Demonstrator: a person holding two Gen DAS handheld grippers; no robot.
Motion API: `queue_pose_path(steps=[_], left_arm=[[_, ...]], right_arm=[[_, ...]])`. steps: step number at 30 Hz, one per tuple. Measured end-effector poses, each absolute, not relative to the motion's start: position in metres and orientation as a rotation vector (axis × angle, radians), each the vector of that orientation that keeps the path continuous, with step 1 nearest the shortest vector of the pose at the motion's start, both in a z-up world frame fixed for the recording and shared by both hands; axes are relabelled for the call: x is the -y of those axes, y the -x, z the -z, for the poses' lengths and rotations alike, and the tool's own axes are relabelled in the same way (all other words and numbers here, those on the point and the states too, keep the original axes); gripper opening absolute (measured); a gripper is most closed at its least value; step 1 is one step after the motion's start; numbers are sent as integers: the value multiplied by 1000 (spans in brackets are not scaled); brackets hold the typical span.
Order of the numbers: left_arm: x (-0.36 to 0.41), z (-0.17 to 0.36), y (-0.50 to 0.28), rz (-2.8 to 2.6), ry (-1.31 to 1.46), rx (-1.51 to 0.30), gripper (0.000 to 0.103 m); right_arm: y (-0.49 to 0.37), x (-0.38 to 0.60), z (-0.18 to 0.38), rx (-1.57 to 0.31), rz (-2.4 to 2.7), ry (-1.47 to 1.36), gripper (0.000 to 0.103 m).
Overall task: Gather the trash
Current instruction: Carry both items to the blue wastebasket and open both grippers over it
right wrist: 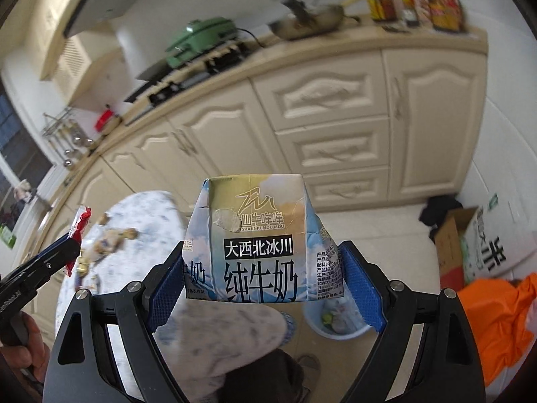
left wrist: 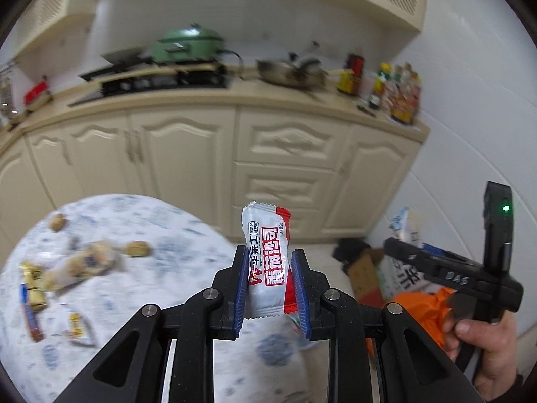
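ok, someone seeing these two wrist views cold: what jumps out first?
Probably the milk carton filling the centre of the right wrist view, clamped in the right gripper, with a small blue bin on the floor just below it. Next, the red-and-white snack wrapper standing upright in the left gripper. Behind it, to the left, a round table scattered with more wrappers and bits of food.

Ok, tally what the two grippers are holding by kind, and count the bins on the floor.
Snack wrapper, in the left gripper: 1
Milk carton, in the right gripper: 1
Blue bin, on the floor: 1
Total: 3
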State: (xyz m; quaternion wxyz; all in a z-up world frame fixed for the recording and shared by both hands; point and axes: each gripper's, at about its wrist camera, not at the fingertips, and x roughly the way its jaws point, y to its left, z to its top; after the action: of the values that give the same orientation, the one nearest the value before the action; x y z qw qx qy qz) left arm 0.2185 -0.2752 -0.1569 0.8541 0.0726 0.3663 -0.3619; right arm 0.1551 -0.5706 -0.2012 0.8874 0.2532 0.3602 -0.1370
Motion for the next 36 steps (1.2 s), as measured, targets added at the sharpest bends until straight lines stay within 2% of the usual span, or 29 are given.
queue_pose_path(steps=[16,21,22,23,25,27,29,33,36], left_arm=[[463,245,-314,889,-309,-1039,22],[498,267,-337,875,-367,-1062,29],[503,271,-342,872,-379,-1065,37],[507,274,-344,868,-385,-1068,50],[513,275,-353,846,-389,-1056,64],[513,272,-356,836,-386,-1037,72],[511,268,-355,820,-390,-1016,85],[505,257,-348,781,-406,-946,95],[499,250,-342,765,-401,-911,96]], right_arm=[[-166,639,313,-915,356,-695,88],[-172,653,337,-948,368,-726,89],[-173,656,343,-959,374,-734,89],[-174,658,345,-965,378,-740,89],[-173,663,351,-966,386,-762,92],[-172,665,354,-970,400,-772,101],[-172,665,357,-979,408,-774,103],[-169,659,357,-993,425,-776,103],[-165,651,351,-989,433,-770,103]])
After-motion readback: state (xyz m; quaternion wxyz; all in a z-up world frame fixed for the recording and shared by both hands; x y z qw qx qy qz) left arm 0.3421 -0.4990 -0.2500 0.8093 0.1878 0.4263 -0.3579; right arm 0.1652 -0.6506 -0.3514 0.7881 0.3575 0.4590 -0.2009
